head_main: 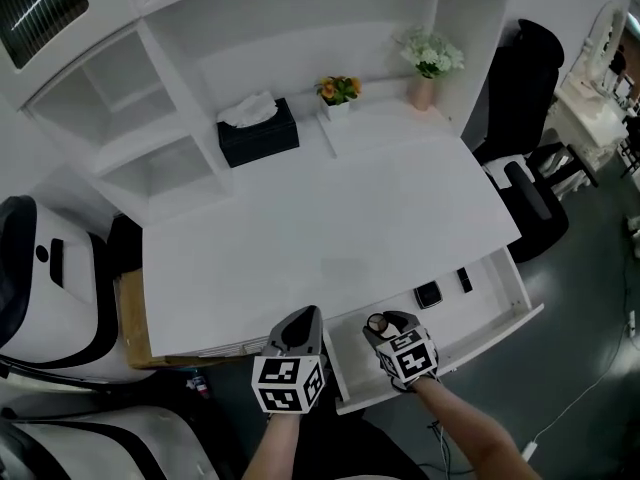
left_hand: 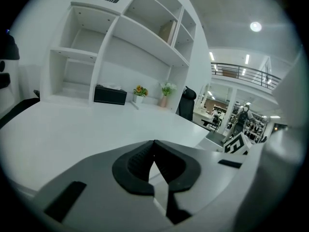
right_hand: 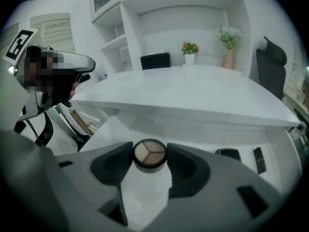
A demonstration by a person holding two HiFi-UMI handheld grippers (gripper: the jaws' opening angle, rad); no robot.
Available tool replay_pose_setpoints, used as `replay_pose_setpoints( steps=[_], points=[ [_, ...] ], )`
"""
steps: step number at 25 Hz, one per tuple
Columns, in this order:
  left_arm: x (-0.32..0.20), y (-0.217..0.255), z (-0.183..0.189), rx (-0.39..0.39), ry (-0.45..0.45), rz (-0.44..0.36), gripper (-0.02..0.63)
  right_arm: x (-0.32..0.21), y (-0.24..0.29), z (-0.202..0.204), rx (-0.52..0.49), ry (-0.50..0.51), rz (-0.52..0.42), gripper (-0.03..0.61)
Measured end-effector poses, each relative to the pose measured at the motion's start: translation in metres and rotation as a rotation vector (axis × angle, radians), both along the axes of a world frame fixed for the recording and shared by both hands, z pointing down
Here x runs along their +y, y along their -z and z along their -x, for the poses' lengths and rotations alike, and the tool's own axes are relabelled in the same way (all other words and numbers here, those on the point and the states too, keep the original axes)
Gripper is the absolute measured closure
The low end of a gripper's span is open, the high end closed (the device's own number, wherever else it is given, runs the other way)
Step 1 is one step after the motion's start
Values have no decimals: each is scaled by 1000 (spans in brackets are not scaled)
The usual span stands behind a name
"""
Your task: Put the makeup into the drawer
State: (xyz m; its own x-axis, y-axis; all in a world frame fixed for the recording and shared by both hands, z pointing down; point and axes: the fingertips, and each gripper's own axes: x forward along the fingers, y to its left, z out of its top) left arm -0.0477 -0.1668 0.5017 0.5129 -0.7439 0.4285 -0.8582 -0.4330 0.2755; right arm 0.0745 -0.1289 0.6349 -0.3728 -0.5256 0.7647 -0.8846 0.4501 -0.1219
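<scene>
- While the right gripper [head_main: 386, 324] hangs over the open white drawer [head_main: 487, 303], its jaws grip a round three-shade eyeshadow compact [right_hand: 149, 153] by the rim.
- At nine o'clock of it, the left gripper [head_main: 303, 315] has its jaws closed together on nothing, at the front edge of the white desk [head_main: 330, 228].
- Inside the drawer, at two o'clock from the held compact, lie a square black case [head_main: 428, 294] and a slim black stick [head_main: 464, 280], set apart from each other.
- Along the desk's far side, around twelve o'clock, stand a black tissue box [head_main: 258, 131], orange flowers in a white pot [head_main: 338, 93] and white flowers in a pink vase [head_main: 430, 63].
- At three o'clock, beside the desk, stands a black office chair [head_main: 528, 168].
</scene>
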Motion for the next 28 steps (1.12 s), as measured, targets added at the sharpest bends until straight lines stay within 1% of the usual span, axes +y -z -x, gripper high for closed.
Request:
replay_pose_setpoints(
  steps=[4,9,13,23,28],
  points=[
    [-3,-6,9,-2,21,13,611,-6,-17,6,18,13,33,356],
    [-8,-12,22,-5,51,25,611,-15,-34,11,63,47,55,356],
    [-10,-17,29,-5,65,35,611,-16,-46,13,87,52,71,356],
    [-17,-23,36,-7,74,50,611,-17,-63,10,117,57,95,356],
    [-19,-24,38,-11,75,51,611,-18,-64,10,128,66,90,355]
  ],
)
